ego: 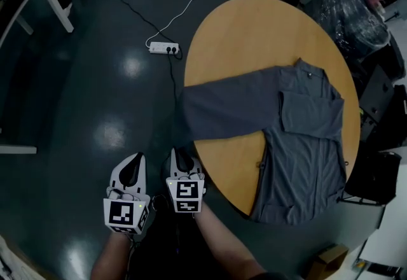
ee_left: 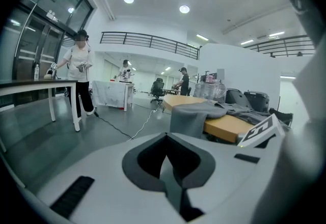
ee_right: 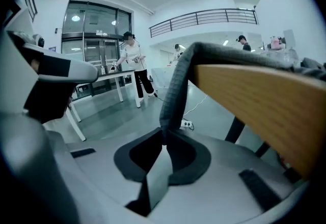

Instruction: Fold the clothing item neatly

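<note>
Round wooden table (ego: pixel 254 30) fills most of the view. The grey shirt (ego: pixel 305 145) is spread over its right side, hem drooping past the near edge. One long sleeve (ego: pixel 222 110) hangs off the left edge, and the right gripper (ego: pixel 181 155) is pinching its end. The left gripper (ego: pixel 134 160) sits just beside it, jaws pressed together on nothing.

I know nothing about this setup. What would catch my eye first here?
A grey shirt lies spread on a round wooden table at the right of the head view, with one sleeve hanging over its edge. Just below, the right tool is shut on that sleeve's end, while the left tool beside it is shut and empty.
</note>
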A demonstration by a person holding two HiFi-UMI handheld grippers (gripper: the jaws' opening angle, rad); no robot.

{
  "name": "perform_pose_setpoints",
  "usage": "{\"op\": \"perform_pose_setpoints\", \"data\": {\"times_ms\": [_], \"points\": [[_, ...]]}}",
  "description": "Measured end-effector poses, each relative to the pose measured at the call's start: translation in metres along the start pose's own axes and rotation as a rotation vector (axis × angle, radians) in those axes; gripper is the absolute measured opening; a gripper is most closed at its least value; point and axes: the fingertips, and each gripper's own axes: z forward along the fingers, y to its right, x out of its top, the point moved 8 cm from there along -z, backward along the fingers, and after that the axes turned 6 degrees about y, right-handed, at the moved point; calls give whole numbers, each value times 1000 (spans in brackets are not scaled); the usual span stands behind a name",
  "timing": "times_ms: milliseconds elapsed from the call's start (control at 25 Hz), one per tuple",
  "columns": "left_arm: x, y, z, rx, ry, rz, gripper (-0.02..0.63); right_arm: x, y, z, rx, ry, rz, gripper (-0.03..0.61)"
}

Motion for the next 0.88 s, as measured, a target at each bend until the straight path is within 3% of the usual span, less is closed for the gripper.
{"op": "perform_pose_setpoints", "data": {"times_ms": [200, 520, 880], "points": [[32, -5, -13, 6, 19, 9, 8, 37, -23, -20, 34, 26, 29, 17], [85, -13, -38, 3, 47, 9, 8, 120, -37, -54, 15, 80, 82, 17], [127, 21, -42, -105, 102, 30, 8, 201, 27, -115, -112, 222, 112, 17]]}}
